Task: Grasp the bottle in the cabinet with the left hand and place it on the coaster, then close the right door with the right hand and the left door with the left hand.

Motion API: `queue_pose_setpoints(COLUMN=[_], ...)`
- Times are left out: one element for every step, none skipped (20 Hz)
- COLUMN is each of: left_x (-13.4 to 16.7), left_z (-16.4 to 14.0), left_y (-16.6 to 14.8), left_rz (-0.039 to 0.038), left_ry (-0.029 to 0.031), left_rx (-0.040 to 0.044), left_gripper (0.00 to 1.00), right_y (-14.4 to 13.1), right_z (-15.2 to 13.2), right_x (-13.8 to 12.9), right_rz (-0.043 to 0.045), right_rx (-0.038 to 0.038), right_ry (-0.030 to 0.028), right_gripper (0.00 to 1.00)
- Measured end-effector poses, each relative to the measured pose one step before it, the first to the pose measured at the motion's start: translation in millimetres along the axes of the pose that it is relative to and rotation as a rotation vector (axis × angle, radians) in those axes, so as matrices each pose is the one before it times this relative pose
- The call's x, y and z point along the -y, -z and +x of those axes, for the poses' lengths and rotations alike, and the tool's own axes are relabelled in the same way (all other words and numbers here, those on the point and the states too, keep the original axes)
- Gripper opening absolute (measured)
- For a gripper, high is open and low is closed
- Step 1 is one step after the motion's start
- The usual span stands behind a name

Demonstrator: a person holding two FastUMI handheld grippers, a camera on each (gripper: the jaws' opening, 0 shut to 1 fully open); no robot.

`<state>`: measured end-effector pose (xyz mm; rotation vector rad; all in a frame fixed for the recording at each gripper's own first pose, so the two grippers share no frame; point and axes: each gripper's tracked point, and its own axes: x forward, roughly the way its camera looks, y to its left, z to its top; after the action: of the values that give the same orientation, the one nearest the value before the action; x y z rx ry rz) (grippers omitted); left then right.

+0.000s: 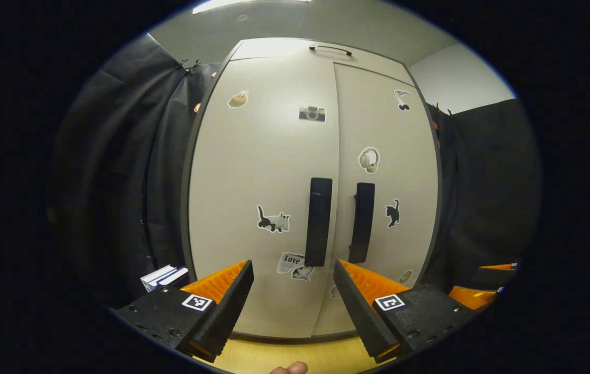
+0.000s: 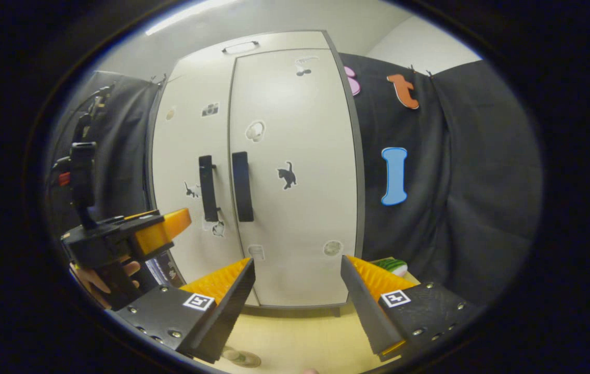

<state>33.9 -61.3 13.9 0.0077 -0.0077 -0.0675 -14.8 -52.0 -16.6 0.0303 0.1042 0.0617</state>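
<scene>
Your left gripper [image 1: 292, 265] has its fingers spread wide with nothing between them, and your right gripper [image 2: 296, 258] is just as released and empty. Both are aimed at the cabinet front from a little way off and touch nothing.

Where the bottle is, the pictures do not settle. Both cabinet doors are closed, and they would hide it if it stands inside. The left door [image 1: 253, 171] and the right door [image 1: 393, 156] sit flush, meeting at the middle seam, with the two dark handles [image 1: 318, 221] side by side.

Near you on the worktop [image 2: 300, 332], just beside your right gripper's left finger, lies a flat round disc [image 2: 241, 357]. It may be the coaster, though it is too small to be sure. Nothing stands on the part you can see.

As a judgement, the doors lie as the task wants them at its end, but the coaster part is not shown as met. So this fits a stage with the bottle shut inside, and it fits less well a finish with the bottle set down out of sight.

Farther out, a stack of books [image 1: 165, 277] sits left of the cabinet and a green striped object [image 2: 389, 265] to its right, both against the black cloth
</scene>
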Motion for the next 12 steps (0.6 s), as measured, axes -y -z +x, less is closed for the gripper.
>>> queue_pose_setpoints(left_x=[-1.18, -3.37, -2.49, -1.74, -1.23, -1.02, -1.37, -2.02, 0.07, -0.72, -1.39, -0.2], left_z=[-10.94, -11.53, -11.16, -10.27, -10.45, -9.46, -8.88, -6.67, -4.87, -4.1, -3.81, -1.58], left_y=[-5.21, -2.4, -3.12, -2.4, -1.82, -0.15, 0.71, 0.12, 0.88, 1.57, 3.52, 0.84], left_rz=[0.01229, 0.00698, 0.00337, -0.00637, -0.00836, -0.00549, -0.00293, 0.00018, -0.00115, 0.00093, 0.00157, 0.00016], left_ry=[-0.00093, -0.0089, -0.00479, -0.00352, -0.00123, 0.00059, -0.00187, -0.00355, 0.00364, 0.00119, 0.0002, 0.0009], left_rx=[0.00327, -0.00259, -0.00136, 0.0021, -0.0015, -0.00685, -0.00484, 0.00105, -0.00168, -0.00414, -0.00454, 0.00073], left_gripper=[0.98, 0.98, 0.98, 0.98, 0.98, 0.98, 0.98, 0.98, 0.98, 0.98, 0.98, 0.98], right_y=[-4.49, -3.73, -4.12, -3.29, -3.11, -4.14, -3.53, -2.37, -3.43, -1.51, -0.75, -0.48], right_z=[-2.46, -3.05, -2.94, -3.08, -2.88, -3.36, -2.25, -3.8, -3.14, -2.5, -1.81, -2.54], right_x=[-3.11, -1.7, -1.04, -2.07, -1.29, -1.0, -1.68, 0.07, 0.64, 0.77, 0.15, 0.38], right_rz=[-0.0033, -0.00468, -0.00447, -0.0044, -0.00028, 0.00252, 0.00245, 0.00272, -0.00298, -0.00581, -0.00654, -0.00274], right_rx=[0.00916, 0.00792, 0.00939, 0.00839, 0.00771, 0.00959, 0.00742, 0.00494, 0.0086, 0.00601, 0.00199, -0.0003], right_ry=[-0.00026, 0.00287, 0.00365, 0.00232, 0.00375, 0.00323, 0.0004, 0.0054, 0.00578, 0.0072, 0.00316, 0.00358], right_gripper=[1.0, 1.0, 1.0, 1.0, 1.0, 1.0, 1.0, 1.0, 1.0, 1.0, 1.0, 1.0])
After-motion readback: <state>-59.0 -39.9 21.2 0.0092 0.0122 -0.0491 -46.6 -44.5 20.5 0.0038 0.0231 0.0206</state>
